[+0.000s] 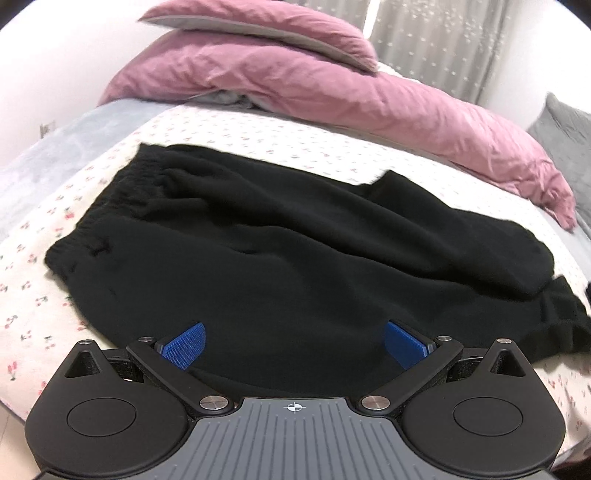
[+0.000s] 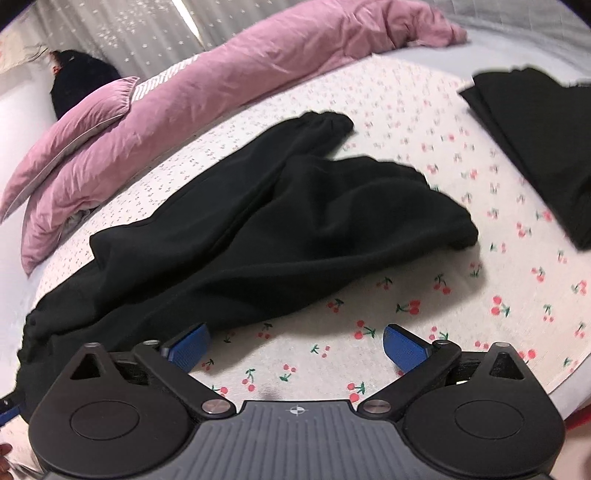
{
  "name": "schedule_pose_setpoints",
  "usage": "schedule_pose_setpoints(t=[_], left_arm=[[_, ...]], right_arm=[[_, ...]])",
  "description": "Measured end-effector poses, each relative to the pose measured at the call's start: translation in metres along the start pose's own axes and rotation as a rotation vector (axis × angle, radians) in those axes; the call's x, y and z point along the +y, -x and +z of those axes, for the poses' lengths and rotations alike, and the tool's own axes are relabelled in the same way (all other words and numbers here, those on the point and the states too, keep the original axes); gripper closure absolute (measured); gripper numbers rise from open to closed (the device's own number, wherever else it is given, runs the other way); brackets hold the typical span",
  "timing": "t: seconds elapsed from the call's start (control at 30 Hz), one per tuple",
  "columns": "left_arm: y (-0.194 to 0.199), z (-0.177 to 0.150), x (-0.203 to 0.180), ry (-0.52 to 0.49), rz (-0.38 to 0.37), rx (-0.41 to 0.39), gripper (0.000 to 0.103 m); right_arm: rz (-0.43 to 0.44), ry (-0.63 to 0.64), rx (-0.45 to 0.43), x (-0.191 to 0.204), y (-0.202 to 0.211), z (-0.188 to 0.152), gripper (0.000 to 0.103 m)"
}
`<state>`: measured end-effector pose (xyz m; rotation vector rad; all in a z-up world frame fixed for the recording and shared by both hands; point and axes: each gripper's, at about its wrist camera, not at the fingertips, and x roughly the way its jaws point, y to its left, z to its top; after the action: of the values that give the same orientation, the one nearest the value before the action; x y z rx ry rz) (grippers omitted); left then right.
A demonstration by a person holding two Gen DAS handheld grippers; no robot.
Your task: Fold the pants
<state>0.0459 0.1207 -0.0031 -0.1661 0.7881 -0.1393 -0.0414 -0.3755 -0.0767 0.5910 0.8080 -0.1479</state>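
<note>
Black pants [image 1: 258, 251] lie spread on a cherry-print sheet [image 1: 55, 258], waistband at the far left, leg cuffs at the right. My left gripper [image 1: 293, 345] is open and empty just above the near edge of the pants. In the right wrist view the pants [image 2: 277, 221] lie with both legs running away to the upper right, rumpled. My right gripper [image 2: 295, 347] is open and empty over the bare sheet [image 2: 406, 295], just in front of the lower leg edge.
A pink duvet [image 1: 332, 92] and pink pillow [image 1: 258, 29] lie along the far side of the bed. A folded black garment [image 2: 535, 147] lies on the sheet at the right. A grey pillow [image 1: 565, 129] sits at the far right.
</note>
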Motion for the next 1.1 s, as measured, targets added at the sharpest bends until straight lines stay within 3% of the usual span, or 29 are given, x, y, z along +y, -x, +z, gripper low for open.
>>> schedule_pose_setpoints(t=[0.13, 0.37, 0.57, 0.7, 0.8, 0.9, 0.97, 1.0, 1.03, 1.07, 1.1], left_arm=[[-0.002, 0.007, 0.028, 0.078, -0.018, 0.015, 0.0], [-0.003, 0.015, 0.078, 0.215, -0.009, 0.005, 0.001], [-0.008, 0.013, 0.128, 0.415, -0.018, -0.015, 0.004], [-0.016, 0.012, 0.151, 0.495, 0.025, -0.018, 0.007], [-0.022, 0.008, 0.168, 0.559, 0.011, -0.015, 0.01], [-0.026, 0.009, 0.175, 0.567, 0.025, -0.042, 0.028], [-0.03, 0.011, 0.177, 0.564, 0.037, -0.049, 0.058], [-0.032, 0.012, 0.178, 0.568, 0.046, -0.045, 0.065], [-0.034, 0.011, 0.179, 0.569, 0.053, -0.044, 0.08], [-0.037, 0.011, 0.181, 0.568, 0.054, -0.039, 0.087], [-0.038, 0.011, 0.183, 0.571, 0.054, -0.038, 0.09]], right_arm=[[0.042, -0.061, 0.047, -0.011, -0.009, 0.001, 0.007], [0.097, -0.164, 0.044, -0.028, -0.01, 0.016, 0.009], [0.161, -0.303, 0.025, -0.05, -0.011, 0.025, 0.014], [0.134, -0.378, -0.008, -0.064, -0.008, 0.029, 0.021], [0.111, -0.429, -0.049, -0.077, -0.003, 0.031, 0.023], [0.105, -0.496, -0.086, -0.091, 0.001, 0.031, 0.029], [0.11, -0.538, -0.103, -0.099, 0.002, 0.031, 0.032], [0.108, -0.552, -0.115, -0.102, 0.002, 0.031, 0.036], [0.098, -0.56, -0.129, -0.105, 0.003, 0.031, 0.042], [0.087, -0.569, -0.139, -0.107, 0.003, 0.033, 0.046], [0.08, -0.577, -0.15, -0.11, 0.003, 0.034, 0.056]])
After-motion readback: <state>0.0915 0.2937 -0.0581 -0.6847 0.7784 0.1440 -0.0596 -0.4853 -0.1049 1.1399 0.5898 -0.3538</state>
